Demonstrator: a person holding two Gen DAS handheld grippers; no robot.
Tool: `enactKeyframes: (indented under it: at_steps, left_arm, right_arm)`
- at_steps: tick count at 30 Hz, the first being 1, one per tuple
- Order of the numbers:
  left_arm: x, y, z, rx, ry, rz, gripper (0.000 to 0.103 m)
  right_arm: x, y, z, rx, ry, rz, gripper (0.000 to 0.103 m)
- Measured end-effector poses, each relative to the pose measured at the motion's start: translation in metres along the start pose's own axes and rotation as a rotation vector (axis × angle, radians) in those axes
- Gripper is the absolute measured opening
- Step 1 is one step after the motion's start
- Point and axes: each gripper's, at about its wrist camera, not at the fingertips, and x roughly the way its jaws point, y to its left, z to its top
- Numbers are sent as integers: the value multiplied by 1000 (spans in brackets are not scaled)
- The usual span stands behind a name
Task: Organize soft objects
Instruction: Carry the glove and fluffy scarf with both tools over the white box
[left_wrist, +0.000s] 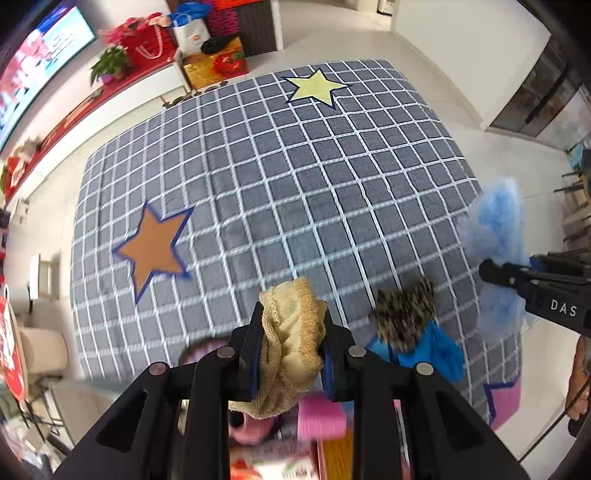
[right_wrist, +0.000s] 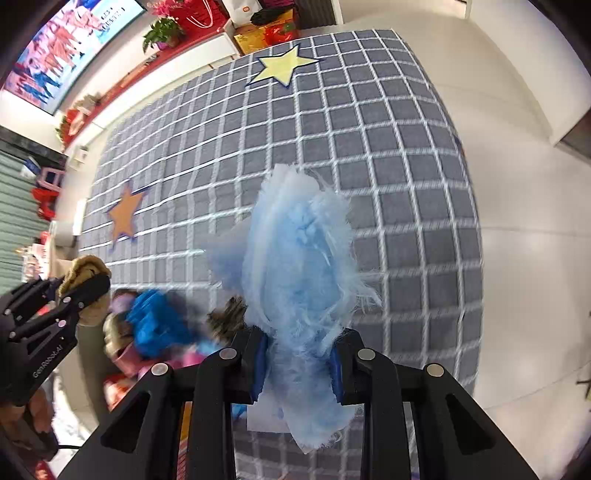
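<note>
The L gripper (left_wrist: 291, 332) had its blue-padded fingers (left_wrist: 255, 354) clamped on a beige knit piece (left_wrist: 291, 339), an open, lacy weave w/ a scalloped edge, bunched into a lump that bulged above the tips and hung below them. The R gripper (right_wrist: 299, 354) was clamped the same way on a pale blue fluffy item (right_wrist: 299, 266): long wispy fibres, ragged outline, a flatter smooth flap sticking out on its left. Both items were held up off the rug, well apart from each other.

Just beyond the L fingers, a pile of soft things lay on the rug's near edge: a speckled brown-black fuzzy piece (left_wrist: 406, 314) resting on a bright blue plush one (left_wrist: 428, 350), plus pink fabric (left_wrist: 321, 421) lower down, blurred. In the R view the same heap showed as a blue smear (right_wrist: 155, 325) w/ pink under it; details couldn't be made out.

The rug (left_wrist: 295, 184) was grey, short-pile, crossed by a white grid, w/ a brown star (left_wrist: 155, 251) and a pale yellow star (left_wrist: 314, 88), both navy-outlined. Around it, glossy pale floor tiles (right_wrist: 517, 240). Far side: a red shelf (left_wrist: 74, 110) w/ a potted plant (left_wrist: 110, 66) and a wall screen (left_wrist: 37, 62).
</note>
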Motion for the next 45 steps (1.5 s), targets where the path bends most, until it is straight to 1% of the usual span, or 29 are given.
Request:
enactKeyframes:
  at_steps: [2,3,6,7,8,12,15,19,22,24,30,34,37,43,45]
  left_arm:
    - [-21,4,-24,-17,-7,-6,27]
    - [-31,6,-37,-16,-13,-9,27]
    - [-56,12,-70,9,-27,-3,27]
    - [-60,15,-82,22,-26,-17,27]
    - [-65,17,-91,33,-30,-19,27]
    - [-76,30,-127,89,-42,-23,27]
    - [-84,44,-149,100,-56,-56,27]
    - [-97,63,-175,107,-88,-75,27]
    - [-104,82,-193,99,-100,-78,27]
    - [-110,97,-204,82,-112,-76,27]
    - [-123,145,-236,-13,-147,-35,27]
    - [-128,174,-256,-91,-156,-6,27]
    - [-129,196,-274,-154,-148,22,27]
    - [-134,224,-301,-231,-152,49,27]
    - [-133,230,-307,-254,-147,48,27]
  right_arm:
    - [-12,1,-19,27,-3,33,29]
    - [-15,1,-24,32,-3,40,29]
    - [-31,6,-47,59,-6,56,29]
    - [-36,9,-56,65,4,63,29]
    - [-40,8,-63,72,0,60,29]
    - [-53,26,-90,128,-30,39,29]
    - [-66,47,-108,166,-70,20,29]
    - [-81,83,-130,182,-114,-1,29]
    - [-89,118,-143,150,-138,3,29]
    - [-92,143,-151,130,-143,26,29]
    - [-82,228,-171,-22,-127,65,29]
    - [-66,268,-181,-115,-107,77,29]
    - [-55,298,-186,-174,-86,91,29]
    - [-43,354,-196,-311,-73,102,29]
    - [-39,369,-198,-336,-60,115,29]
